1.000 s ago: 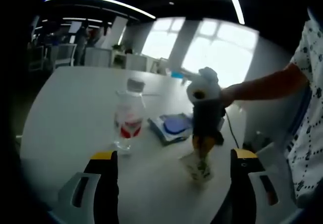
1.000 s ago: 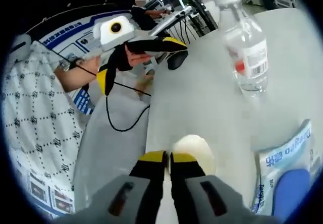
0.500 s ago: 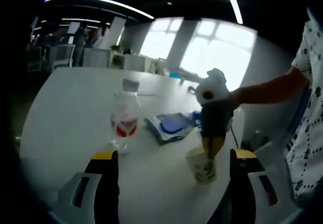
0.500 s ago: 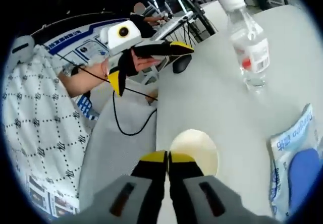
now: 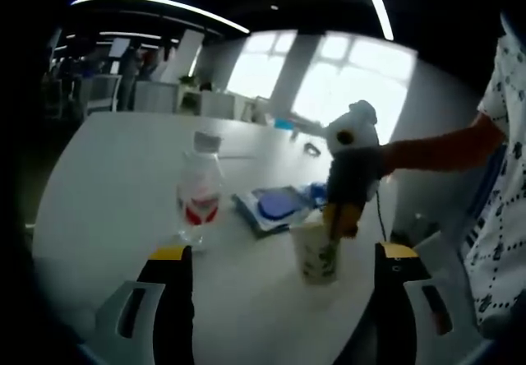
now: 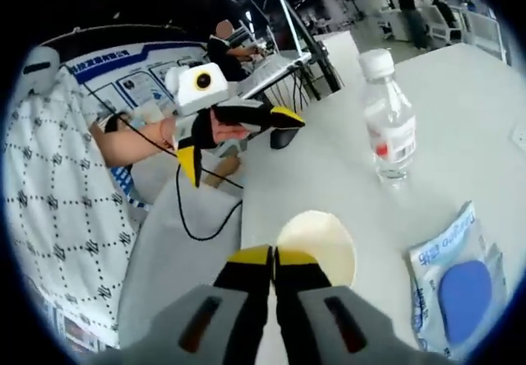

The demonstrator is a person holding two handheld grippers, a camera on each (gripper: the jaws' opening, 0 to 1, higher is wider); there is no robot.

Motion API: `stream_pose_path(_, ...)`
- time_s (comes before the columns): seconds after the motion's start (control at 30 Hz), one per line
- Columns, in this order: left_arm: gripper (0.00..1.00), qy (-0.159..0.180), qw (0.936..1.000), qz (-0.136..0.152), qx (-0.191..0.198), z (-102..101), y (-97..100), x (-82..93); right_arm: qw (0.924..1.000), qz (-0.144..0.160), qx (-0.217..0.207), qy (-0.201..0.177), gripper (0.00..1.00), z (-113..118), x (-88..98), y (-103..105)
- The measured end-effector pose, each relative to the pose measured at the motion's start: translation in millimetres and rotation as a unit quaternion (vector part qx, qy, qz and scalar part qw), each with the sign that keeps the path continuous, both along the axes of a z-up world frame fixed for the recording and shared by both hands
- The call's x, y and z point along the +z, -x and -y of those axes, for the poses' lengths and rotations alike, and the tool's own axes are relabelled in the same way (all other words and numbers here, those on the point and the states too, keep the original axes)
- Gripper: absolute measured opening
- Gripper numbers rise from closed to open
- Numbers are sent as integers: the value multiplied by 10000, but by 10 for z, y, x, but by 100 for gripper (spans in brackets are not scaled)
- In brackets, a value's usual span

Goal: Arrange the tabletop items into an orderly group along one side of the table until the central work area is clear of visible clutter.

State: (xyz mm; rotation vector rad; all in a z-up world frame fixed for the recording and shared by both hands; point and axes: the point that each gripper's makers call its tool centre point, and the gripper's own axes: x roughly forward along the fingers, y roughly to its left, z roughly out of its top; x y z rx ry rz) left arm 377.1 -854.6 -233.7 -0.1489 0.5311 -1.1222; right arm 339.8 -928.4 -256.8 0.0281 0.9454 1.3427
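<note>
The right tool [image 6: 274, 258] has its yellow-tipped jaws pressed together on the near rim of the paper cup [image 6: 316, 242], and in the left gripper view that same tool [image 5: 339, 221] grips the cup [image 5: 315, 251] from above. A second ago the cup was tipped over at an angle on the white tabletop [image 5: 115, 184]; now it stands upright, a little nearer the blue-and-white packet [image 5: 275, 207]. The water bottle [image 5: 198, 196] with the red label stands upright on the tabletop, apart from the cup, with the packet lying flat between and behind them. The left tool [image 5: 279, 258] hangs with its jaws wide apart, holding nothing, much as before; from the right gripper view it [image 6: 238, 135] hovers off the tabletop edge beside the person's patterned shirt [image 6: 57, 200].
</note>
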Motion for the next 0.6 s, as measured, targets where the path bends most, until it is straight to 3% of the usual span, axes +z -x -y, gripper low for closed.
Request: stream_pose_path(0.6, 88, 38, 10000, 47, 11, -23, 40, 62, 9951, 879, -439, 143, 0, 72, 250, -447)
